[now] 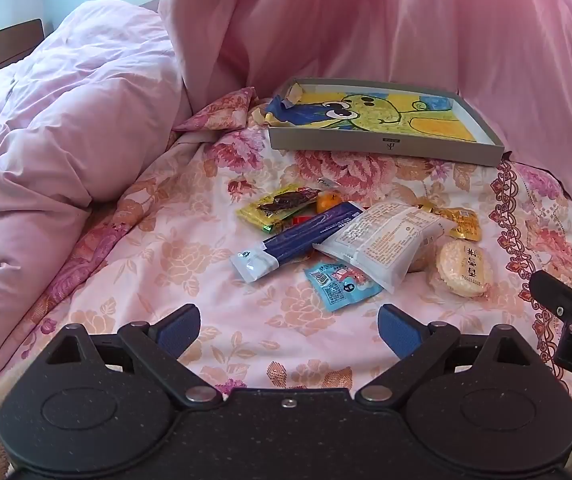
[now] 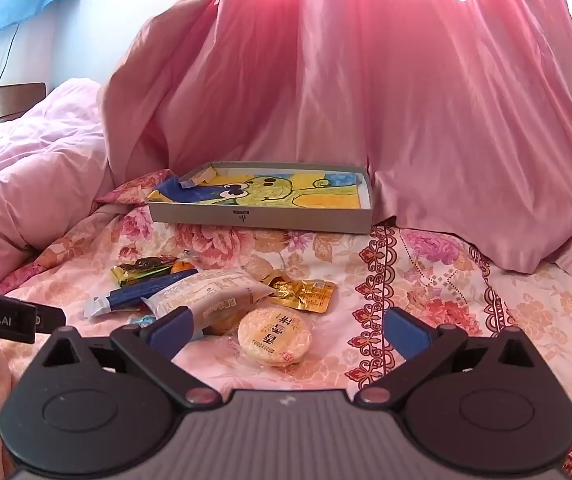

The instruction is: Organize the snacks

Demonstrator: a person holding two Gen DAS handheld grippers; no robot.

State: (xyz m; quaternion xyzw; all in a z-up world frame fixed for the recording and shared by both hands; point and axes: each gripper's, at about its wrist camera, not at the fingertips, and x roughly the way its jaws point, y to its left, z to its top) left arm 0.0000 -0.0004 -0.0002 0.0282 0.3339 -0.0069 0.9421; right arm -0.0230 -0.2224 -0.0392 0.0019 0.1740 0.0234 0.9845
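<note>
My left gripper (image 1: 288,330) and right gripper (image 2: 284,334) both stand spread, holding nothing. Mid-frame on the floral bedspread (image 1: 146,264) lies the snack pile: the white pastry pack (image 1: 382,240) overlaps a blue stick pack (image 1: 298,236) and half hides other snacks; the round rice cracker (image 2: 274,336) lies apart. The shallow grey box (image 1: 382,146) sits behind.

A bedroom in a home. A bed covered by a pink floral-patterned bedspread (image 1: 158,248) fills the scene, with a rumpled pale pink duvet (image 1: 58,152) heaped at the left and a dark wooden headboard (image 2: 4,102) behind it. Glowing pink fabric curtains (image 2: 366,80) hang at the back, lit by daylight. A pale wall (image 2: 78,36) with a thin black cable (image 2: 2,68) trailing down it stands beside the bed.
</note>
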